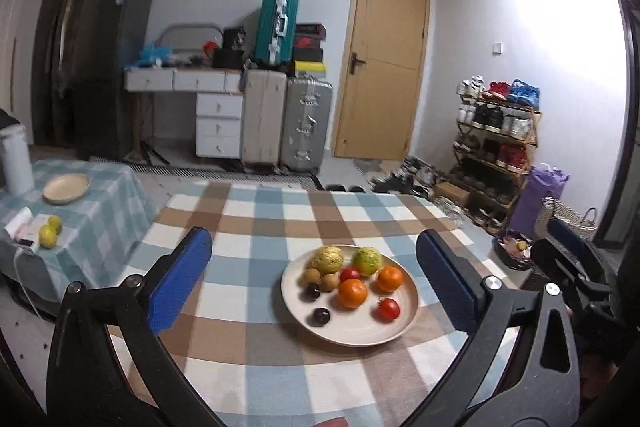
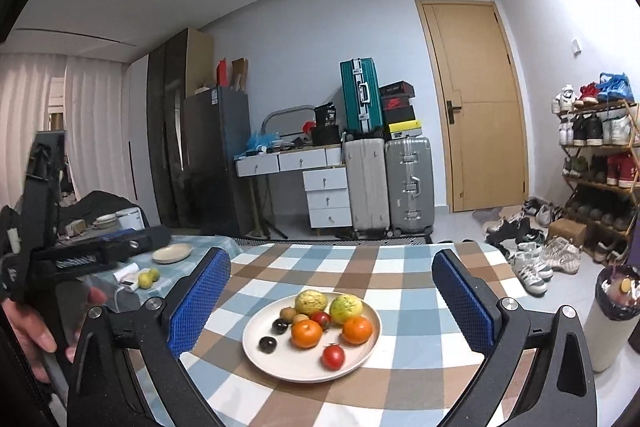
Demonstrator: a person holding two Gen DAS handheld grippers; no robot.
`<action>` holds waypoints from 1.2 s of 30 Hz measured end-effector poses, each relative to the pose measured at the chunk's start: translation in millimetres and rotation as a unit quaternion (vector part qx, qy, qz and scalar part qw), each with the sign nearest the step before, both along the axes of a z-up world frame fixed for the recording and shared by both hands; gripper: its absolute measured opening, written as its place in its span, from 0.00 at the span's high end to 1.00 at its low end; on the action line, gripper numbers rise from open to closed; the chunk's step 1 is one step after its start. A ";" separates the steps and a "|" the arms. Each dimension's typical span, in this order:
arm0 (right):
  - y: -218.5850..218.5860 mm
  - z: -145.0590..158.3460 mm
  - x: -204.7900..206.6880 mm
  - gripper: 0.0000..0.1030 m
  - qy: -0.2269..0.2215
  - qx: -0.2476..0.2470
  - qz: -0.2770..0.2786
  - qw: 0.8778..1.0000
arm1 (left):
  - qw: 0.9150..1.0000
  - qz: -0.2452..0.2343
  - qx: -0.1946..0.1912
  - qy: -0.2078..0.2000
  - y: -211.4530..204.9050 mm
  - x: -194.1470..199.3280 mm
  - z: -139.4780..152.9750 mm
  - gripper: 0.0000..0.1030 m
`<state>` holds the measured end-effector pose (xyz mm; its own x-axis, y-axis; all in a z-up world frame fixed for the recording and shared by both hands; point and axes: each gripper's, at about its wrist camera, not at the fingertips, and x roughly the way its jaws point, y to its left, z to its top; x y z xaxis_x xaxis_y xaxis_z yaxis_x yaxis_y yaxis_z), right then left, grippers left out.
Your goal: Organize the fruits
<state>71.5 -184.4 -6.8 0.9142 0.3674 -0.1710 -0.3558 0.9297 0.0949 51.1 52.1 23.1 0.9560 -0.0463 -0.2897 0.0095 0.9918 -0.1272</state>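
Room: pale walls; wooden door (image 2: 476,107); white drawer desk (image 2: 308,179); three suitcases, teal one (image 2: 360,95) on top; dark refrigerator (image 2: 216,155); shoe rack (image 1: 496,143); curtains (image 2: 40,107); checked worktop (image 2: 360,267).

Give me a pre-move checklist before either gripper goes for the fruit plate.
1. Left gripper open and holding nothing: ok.
2. Right gripper open and holding nothing: ok.
3. Fruit plate flat on the checked table, within both views: ok.
4. Near tomato apart from the other fruit, easy to grasp alone: ok.
5. Two oranges pressed close to neighbours, so room for the fingers is tight: not ok.
6. Empty plate on the side table free to receive fruit: ok; whether it is the intended destination: cannot tell.
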 end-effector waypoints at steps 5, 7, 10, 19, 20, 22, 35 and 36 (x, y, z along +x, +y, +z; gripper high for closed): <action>2.7 -20.2 5.5 0.00 0.001 -0.038 -0.017 0.999 | 1.000 0.005 0.024 0.000 -0.2 4.6 -18.5 0.01; 1.7 -29.6 10.1 0.00 0.017 -0.034 -0.014 0.999 | 1.000 0.009 0.023 0.001 2.4 4.0 -27.2 0.01; 0.9 -39.7 11.6 0.00 0.023 -0.038 -0.016 0.999 | 1.000 0.015 0.027 -0.002 3.2 5.8 -42.6 0.01; -1.8 -62.1 17.4 0.00 0.038 -0.047 -0.019 0.998 | 0.999 0.014 0.047 0.002 1.2 27.4 -82.4 0.01; -2.7 -63.9 19.2 0.00 0.040 -0.046 -0.020 0.998 | 0.999 0.016 0.049 0.005 1.2 30.3 -85.0 0.01; -1.8 -64.6 19.2 0.00 0.045 -0.045 -0.018 0.998 | 0.999 0.017 0.049 0.004 0.8 34.1 -88.5 0.01; 9.4 -74.9 27.4 0.00 0.058 -0.062 -0.013 0.996 | 0.998 0.009 0.066 0.011 1.7 53.3 -110.6 0.01; 10.0 -75.5 28.3 0.00 0.061 -0.065 -0.014 0.996 | 0.998 0.008 0.063 0.014 3.5 56.2 -112.5 0.01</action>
